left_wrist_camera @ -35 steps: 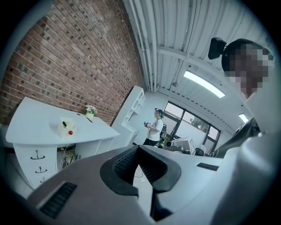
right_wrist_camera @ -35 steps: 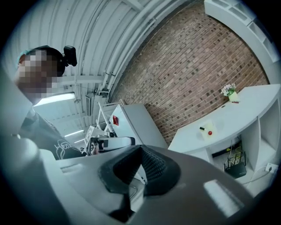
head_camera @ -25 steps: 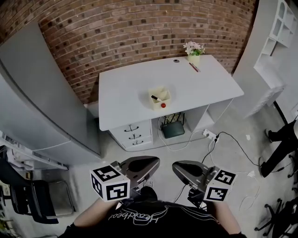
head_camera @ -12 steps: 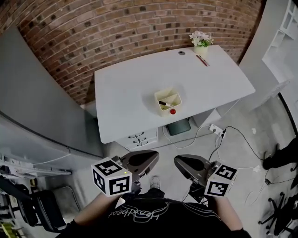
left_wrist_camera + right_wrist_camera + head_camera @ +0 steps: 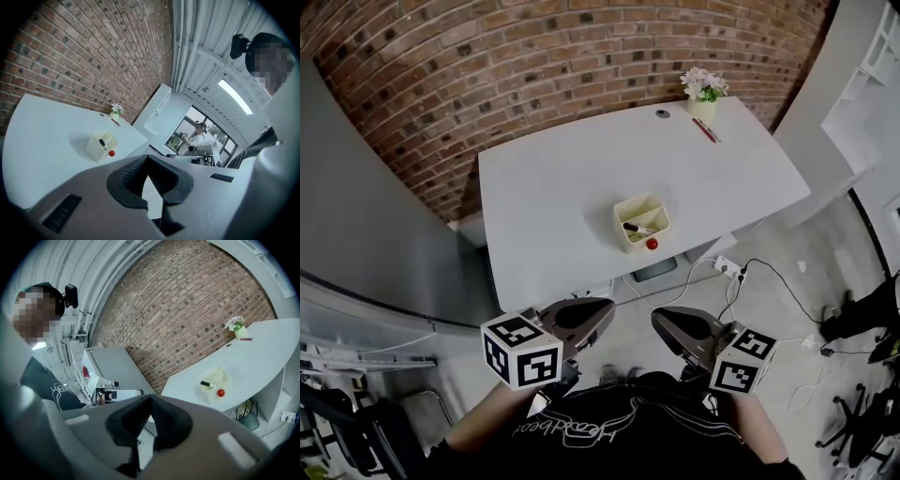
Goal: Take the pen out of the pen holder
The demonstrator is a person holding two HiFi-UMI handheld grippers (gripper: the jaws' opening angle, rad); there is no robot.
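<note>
Left gripper (image 5: 149, 163): your fingers (image 5: 131, 176) are pressed together at the tips, nothing between them. Right gripper (image 5: 150, 401): same, tips together and empty.

In the head view both grippers sit close to your body, left (image 5: 586, 319) and right (image 5: 680, 328) side by side with a gap between them. They hang over the floor, just short of the tabletop's (image 5: 553, 197) near edge. Both point toward the tabletop and neither touches anything on it.

Pen holder (image 5: 628, 244): a cream open-top box, upright on the tabletop, near the near edge and right of centre. It's well apart from both grippers, a bit closer to the right one.

Pen (image 5: 636, 228): inside the holder, lying slanted, dark end toward the left. Can't tell which compartment. Both gripper views show it clear of the fingers, left (image 5: 101, 142) and right (image 5: 206, 384).

Red ball (image 5: 652, 244): right at the holder's near-right corner. Can't tell if it's fixed to the wall or just beside it.

Far right corner of the tabletop: a flower pot (image 5: 703, 89), a red pen (image 5: 706, 131) lying just beside it, and a small dark disc (image 5: 662, 113) to its left.

Brick wall (image 5: 534, 66) runs behind the tabletop. Cables (image 5: 750, 281) lie on the floor to the right.
</note>
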